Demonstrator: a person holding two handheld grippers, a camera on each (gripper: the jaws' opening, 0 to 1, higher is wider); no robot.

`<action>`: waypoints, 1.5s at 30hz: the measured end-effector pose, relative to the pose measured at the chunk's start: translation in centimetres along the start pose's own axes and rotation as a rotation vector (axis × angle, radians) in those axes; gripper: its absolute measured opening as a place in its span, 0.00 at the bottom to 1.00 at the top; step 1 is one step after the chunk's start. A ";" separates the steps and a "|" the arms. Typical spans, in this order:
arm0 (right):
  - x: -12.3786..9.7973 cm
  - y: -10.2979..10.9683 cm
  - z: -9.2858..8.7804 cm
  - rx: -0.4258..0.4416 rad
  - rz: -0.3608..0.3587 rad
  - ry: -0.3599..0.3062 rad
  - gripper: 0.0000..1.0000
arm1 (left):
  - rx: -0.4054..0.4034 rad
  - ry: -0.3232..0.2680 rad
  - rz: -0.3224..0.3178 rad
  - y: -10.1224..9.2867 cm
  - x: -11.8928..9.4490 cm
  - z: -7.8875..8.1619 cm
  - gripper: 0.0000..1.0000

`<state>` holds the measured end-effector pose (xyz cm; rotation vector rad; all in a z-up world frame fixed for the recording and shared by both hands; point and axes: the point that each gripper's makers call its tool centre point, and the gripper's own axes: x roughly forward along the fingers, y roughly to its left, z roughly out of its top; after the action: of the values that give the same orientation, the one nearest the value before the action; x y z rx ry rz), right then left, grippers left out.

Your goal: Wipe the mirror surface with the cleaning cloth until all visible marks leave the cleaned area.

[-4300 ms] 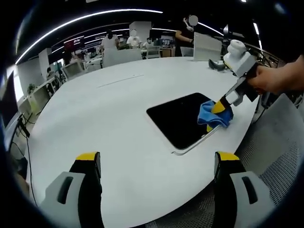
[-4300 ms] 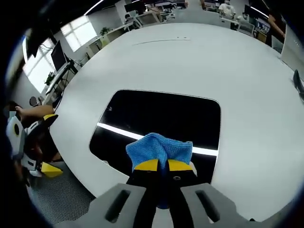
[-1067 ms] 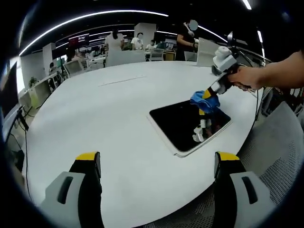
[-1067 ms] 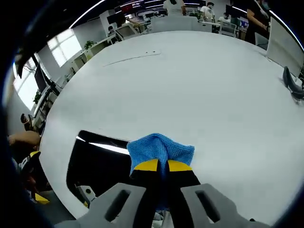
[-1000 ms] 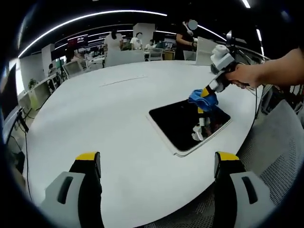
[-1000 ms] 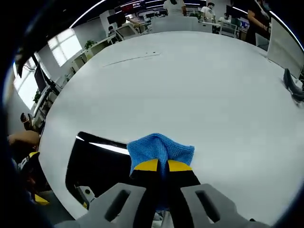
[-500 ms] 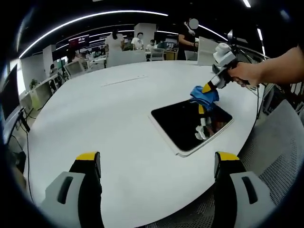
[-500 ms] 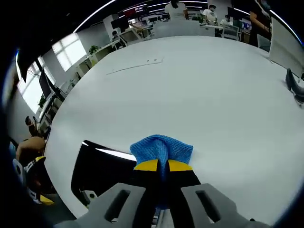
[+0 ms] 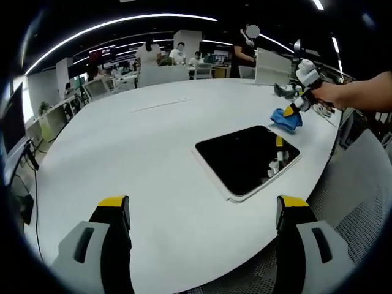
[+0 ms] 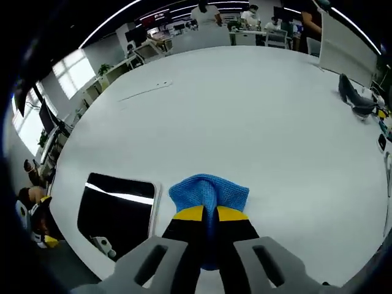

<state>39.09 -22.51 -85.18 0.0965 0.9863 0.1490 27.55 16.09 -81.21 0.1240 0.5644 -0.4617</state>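
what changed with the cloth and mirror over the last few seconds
The right gripper carried the blue cloth off the mirror: 4.3 s ago the cloth was over the glass near its edge, and now it sits beyond the mirror's far side, over the white table. It stayed clamped on the cloth throughout. The mirror lies where it was, and the left gripper stayed open and empty.

Mirror (image 9: pixel 245 157) lies on the table (image 9: pixel 122 159); cloth (image 9: pixel 286 117) beyond its far edge.
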 end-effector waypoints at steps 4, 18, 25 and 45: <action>0.8 -0.5 -1.3 -0.033 -0.006 0.043 0.01 | -0.004 -0.006 0.004 0.0 -0.1 0.1 0.99; 1.4 -0.2 -1.8 -0.150 0.034 -0.009 0.01 | 0.000 0.002 0.010 0.1 -0.1 0.0 0.99; 1.4 0.3 -1.8 -0.185 0.046 -0.067 0.07 | -0.001 0.003 0.013 0.2 -0.2 0.0 0.99; -5.4 2.8 -0.5 -0.310 0.235 -0.253 0.95 | -0.099 -0.009 -0.029 -0.5 -0.7 0.2 0.99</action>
<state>35.49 -20.68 -80.63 -0.0534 0.6875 0.4913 26.92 15.88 -80.61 0.0195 0.5793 -0.4617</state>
